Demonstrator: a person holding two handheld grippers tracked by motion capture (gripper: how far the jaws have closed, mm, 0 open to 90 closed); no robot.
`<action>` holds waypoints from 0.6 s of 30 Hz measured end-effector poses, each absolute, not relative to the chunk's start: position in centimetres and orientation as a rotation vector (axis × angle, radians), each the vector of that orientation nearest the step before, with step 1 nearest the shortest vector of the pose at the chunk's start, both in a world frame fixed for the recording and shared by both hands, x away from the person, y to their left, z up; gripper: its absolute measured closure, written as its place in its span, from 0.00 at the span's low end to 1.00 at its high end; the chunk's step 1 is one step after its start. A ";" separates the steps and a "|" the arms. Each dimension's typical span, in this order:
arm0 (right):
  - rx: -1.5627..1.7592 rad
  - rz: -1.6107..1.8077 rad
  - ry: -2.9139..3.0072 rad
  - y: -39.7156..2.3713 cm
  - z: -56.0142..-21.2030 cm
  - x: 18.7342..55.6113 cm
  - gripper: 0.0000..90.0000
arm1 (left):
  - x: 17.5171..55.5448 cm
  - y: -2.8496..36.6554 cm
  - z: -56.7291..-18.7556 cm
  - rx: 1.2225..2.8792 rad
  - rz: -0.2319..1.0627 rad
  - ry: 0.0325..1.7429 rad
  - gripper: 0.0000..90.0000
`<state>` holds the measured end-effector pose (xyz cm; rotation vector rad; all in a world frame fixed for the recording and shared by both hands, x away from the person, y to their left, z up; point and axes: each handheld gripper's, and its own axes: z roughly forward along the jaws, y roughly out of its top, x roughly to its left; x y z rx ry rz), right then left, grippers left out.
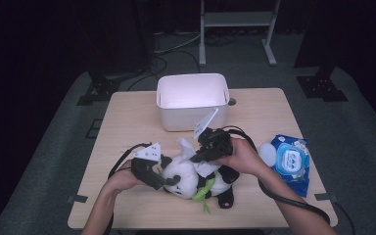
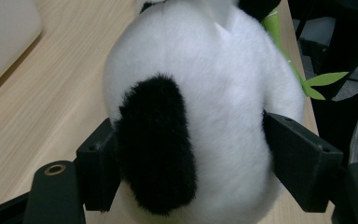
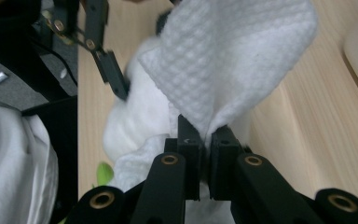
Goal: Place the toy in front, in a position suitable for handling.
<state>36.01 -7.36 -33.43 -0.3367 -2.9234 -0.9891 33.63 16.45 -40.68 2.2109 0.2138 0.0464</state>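
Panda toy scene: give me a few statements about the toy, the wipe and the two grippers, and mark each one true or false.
1. The left gripper has its jaws closed on the panda toy. True.
2. The right gripper stands open and holds nothing. False: its jaws are shut on a white wipe.
3. The panda toy lies inside the white bin. False: it lies on the table, in front of the bin.
4. A blue wipes pack lies on the table to the right of the toy. True.
5. The wipe is held over the panda toy. True.
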 end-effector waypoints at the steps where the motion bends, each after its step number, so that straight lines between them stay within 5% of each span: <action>1: -0.326 -0.992 -2.923 -7.1 -33.4 36.0 0.94 | 33.6 16.5 -40.7 2.212 0.045 0.216 0.27; 11: -0.256 -1.012 -2.901 -4.5 -32.7 36.3 0.94 | 33.8 16.7 -40.9 2.200 0.032 0.223 0.27; 18: -0.348 -0.938 -2.955 -7.1 -32.8 37.1 0.94 | 33.8 16.7 -41.0 2.196 0.030 0.222 0.27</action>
